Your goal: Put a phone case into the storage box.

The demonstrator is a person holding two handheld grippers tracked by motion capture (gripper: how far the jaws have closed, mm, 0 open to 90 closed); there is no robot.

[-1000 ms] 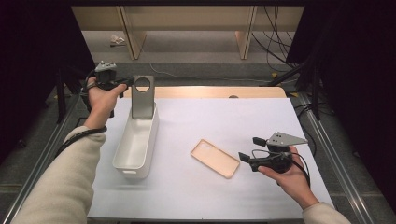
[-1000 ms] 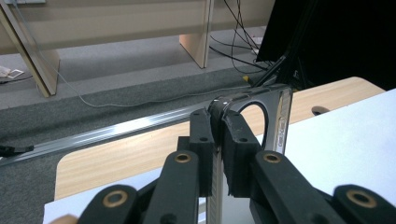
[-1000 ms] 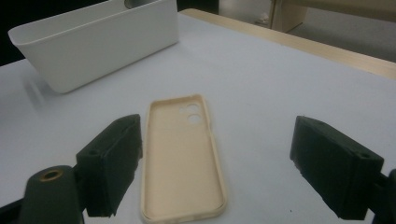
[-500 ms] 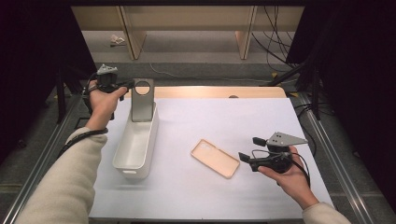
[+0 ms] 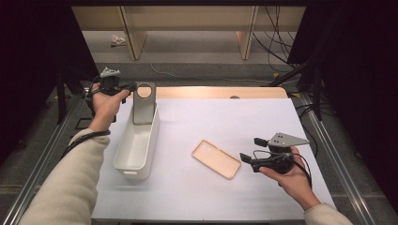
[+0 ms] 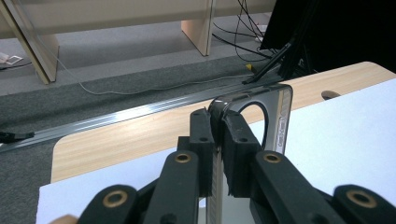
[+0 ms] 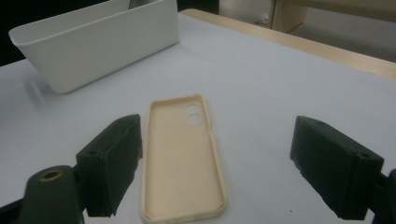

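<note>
The left hand-held gripper (image 6: 215,140), clamped on the grey phone case (image 5: 143,104), has swung it upright over the white bin's (image 5: 123,159) far end, ready to drop, while the right hand-held gripper (image 7: 215,163) gapes over the beige case (image 7: 183,158) mid-table.

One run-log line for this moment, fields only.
left gripper: shut on grey phone case, upright in white bin | right gripper: open, beside beige phone case flat on table
</note>
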